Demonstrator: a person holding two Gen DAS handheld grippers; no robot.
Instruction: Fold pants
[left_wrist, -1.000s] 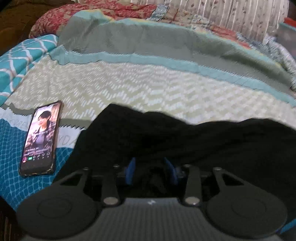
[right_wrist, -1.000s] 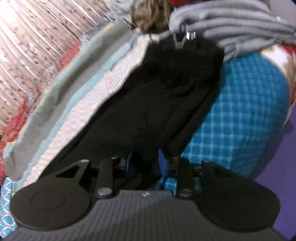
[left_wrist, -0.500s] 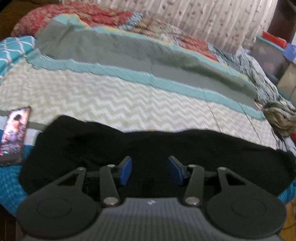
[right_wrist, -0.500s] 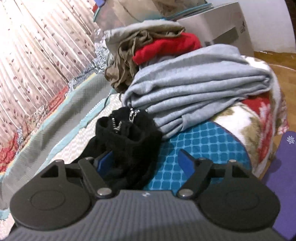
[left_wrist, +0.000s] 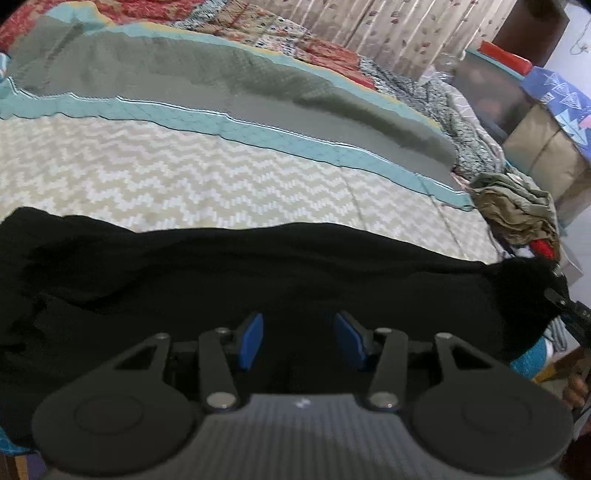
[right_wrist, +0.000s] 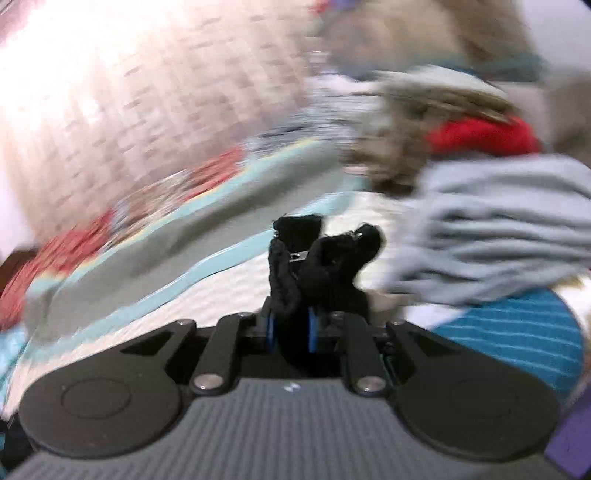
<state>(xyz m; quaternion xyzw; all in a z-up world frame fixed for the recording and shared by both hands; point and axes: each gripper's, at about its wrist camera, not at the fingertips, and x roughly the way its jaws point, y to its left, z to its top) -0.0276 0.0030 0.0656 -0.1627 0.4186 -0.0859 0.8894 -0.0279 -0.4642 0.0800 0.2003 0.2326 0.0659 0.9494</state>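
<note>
black pants are spread across the near edge of the bed. left tongs are held apart above the cloth, nothing gripped. right tongs are closing, clamped on bunched pants fabric with a zipper.

One pair of black pants laid along the near edge of one bed. Two grippers: left gripper, right gripper. One heap of clothes at the bed's right end: one grey, one red, one olive.
</note>
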